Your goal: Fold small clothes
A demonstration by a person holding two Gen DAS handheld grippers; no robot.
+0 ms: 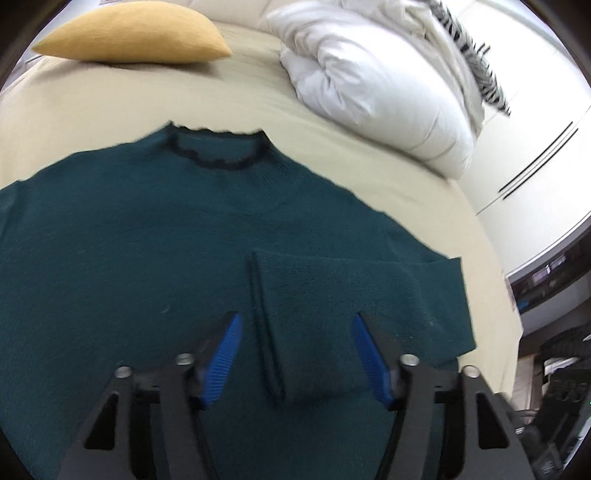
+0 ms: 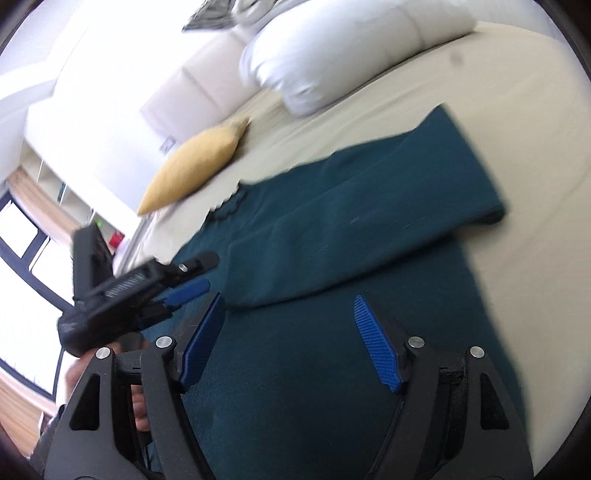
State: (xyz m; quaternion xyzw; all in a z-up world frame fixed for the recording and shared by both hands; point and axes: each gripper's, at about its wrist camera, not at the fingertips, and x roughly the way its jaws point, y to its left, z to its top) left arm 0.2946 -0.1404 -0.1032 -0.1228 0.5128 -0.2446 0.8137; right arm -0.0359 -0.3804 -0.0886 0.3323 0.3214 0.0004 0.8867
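A dark teal sweater (image 1: 147,229) lies flat on the cream bed (image 1: 92,110), its neck opening toward the head of the bed and one sleeve (image 1: 332,295) folded across the body, the cuff ending near the sweater's middle. The left tongs (image 1: 295,325) hang over that folded sleeve with their blue pads spread on either side of the cuff; nothing is pinched between them. The right tongs (image 2: 288,306) stand wide over the sweater's lower body, also empty, and from that view the left tongs show at the left side with part of a hand (image 2: 138,406) behind the black frame. Bare bed runs clear between the sweater's collar and a yellow cushion (image 1: 136,33) at the head end, and a strip of sheet stays free along the bed's edge beside the sweater's folded side. A bunched white duvet (image 1: 369,77) fills the corner at the head of the bed. Both views are smeared by motion, so the knit texture and the collar's trim are hard to make out. The sweater's lower hem is cut off by the tongs' frames, and its other sleeve runs out of view. No writing can be read.
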